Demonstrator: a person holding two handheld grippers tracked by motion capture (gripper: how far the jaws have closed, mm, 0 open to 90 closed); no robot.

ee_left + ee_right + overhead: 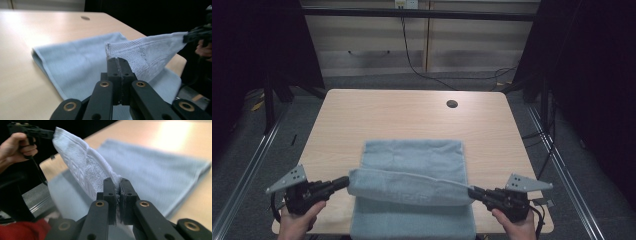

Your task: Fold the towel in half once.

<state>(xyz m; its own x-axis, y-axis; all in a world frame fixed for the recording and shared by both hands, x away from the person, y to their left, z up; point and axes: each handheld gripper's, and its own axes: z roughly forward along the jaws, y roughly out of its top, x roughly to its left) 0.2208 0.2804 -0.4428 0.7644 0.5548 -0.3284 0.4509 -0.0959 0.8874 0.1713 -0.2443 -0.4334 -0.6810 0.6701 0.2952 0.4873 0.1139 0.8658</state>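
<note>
A light blue towel [412, 160] lies folded on the wooden table [402, 115], its near end draped over the front edge. A band of its edge [409, 187] is stretched just above it between the two grippers. My left gripper [346, 182] is shut on the band's left corner; in the left gripper view its jaws pinch the hemmed corner [112, 51]. My right gripper [473, 191] is shut on the right corner, with cloth [85, 167] squeezed between its jaws in the right gripper view.
A round cable hole [452, 104] sits at the table's far right. Black cables [422, 70] run over the floor behind the table. Metal rails [242, 175] flank the table on both sides. Bare tabletop lies beyond the towel.
</note>
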